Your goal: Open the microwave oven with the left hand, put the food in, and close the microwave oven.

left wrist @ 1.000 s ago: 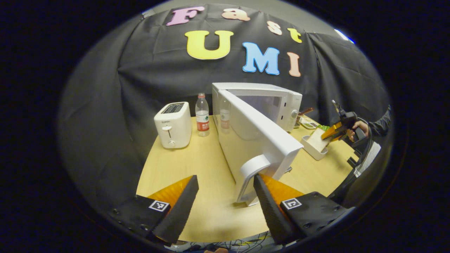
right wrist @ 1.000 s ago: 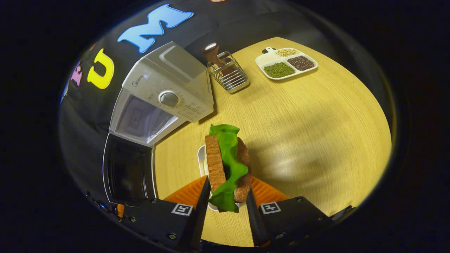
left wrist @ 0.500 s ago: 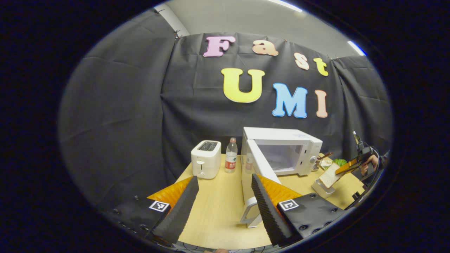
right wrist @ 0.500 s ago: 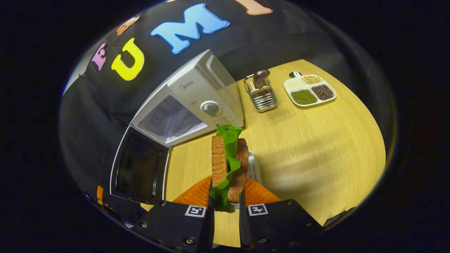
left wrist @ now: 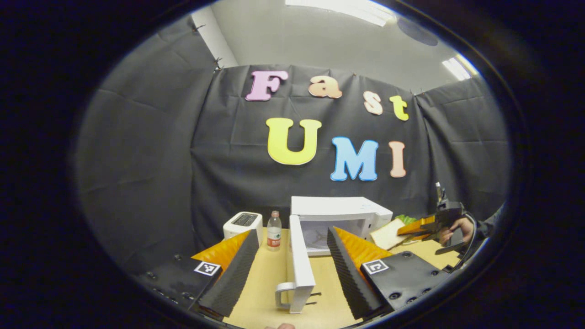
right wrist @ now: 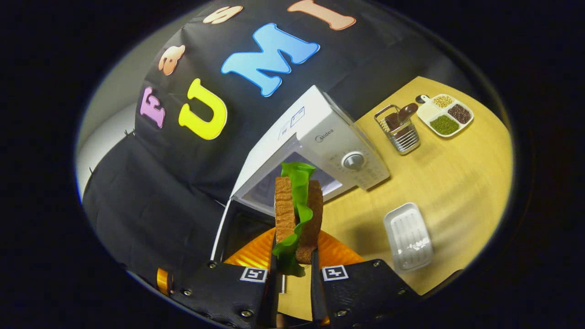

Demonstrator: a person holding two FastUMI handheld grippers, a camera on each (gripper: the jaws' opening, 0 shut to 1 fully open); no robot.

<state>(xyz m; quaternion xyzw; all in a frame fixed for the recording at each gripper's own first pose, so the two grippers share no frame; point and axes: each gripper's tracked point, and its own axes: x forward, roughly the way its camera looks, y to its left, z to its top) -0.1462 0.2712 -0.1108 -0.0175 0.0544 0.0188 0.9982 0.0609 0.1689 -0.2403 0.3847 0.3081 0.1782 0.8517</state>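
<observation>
The white microwave [left wrist: 340, 212] stands on the wooden table with its door [left wrist: 299, 265] swung wide open, edge-on to me in the left gripper view. My left gripper [left wrist: 292, 233] is open, back from the door handle [left wrist: 283, 292] and touching nothing. In the right gripper view my right gripper [right wrist: 295, 256] is shut on a sandwich [right wrist: 297, 210] of two brown bread slices with green lettuce. It holds the sandwich upright in the air before the microwave [right wrist: 320, 141] and its open cavity [right wrist: 274, 187]. The left gripper view shows that gripper [left wrist: 425, 226] with the sandwich [left wrist: 388, 234] right of the microwave.
A white tray [right wrist: 408, 236] lies empty on the table to the right of the sandwich. Behind it stand a wire rack [right wrist: 397, 128] and a divided plate of beans [right wrist: 445, 114]. A white toaster [left wrist: 242, 224] and a water bottle [left wrist: 274, 230] stand left of the microwave.
My left gripper has pulled back from the door handle and tilted upward, staying open. My right gripper has lifted the sandwich off the white tray and carried it toward the microwave's opening.
</observation>
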